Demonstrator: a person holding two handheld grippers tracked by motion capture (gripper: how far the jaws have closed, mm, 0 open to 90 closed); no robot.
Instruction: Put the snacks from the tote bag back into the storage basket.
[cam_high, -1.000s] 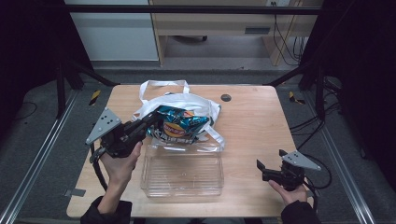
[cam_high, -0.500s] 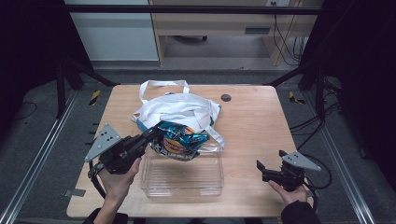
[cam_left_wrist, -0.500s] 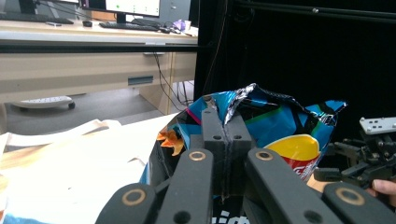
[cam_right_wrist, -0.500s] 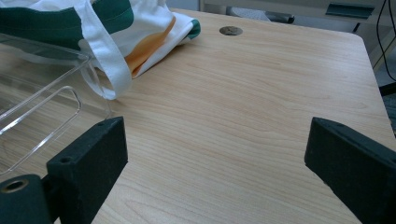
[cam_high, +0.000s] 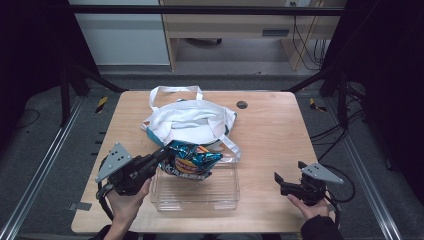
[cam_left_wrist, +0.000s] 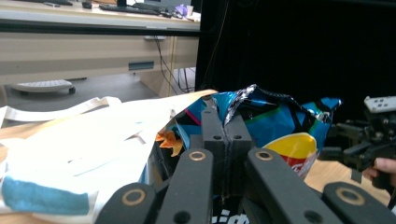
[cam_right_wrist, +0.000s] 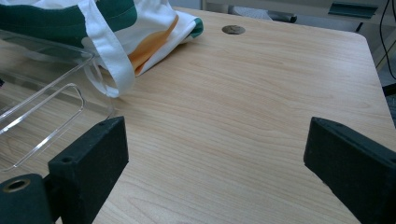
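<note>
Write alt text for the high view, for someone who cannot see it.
A person's left gripper holds a blue chip bag by its edge over a clear bin on a wooden table. A white tote lies behind the bin; the right gripper rests open at the right.

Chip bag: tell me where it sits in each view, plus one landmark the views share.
High view: chip bag centre-left, above the clear tray's far edge, clamped by the left gripper.
Left gripper view: centre, bag pinched at its crinkled edge.
Right gripper view: the bag is not in this picture.
Shared landmark: white tote bag.
</note>
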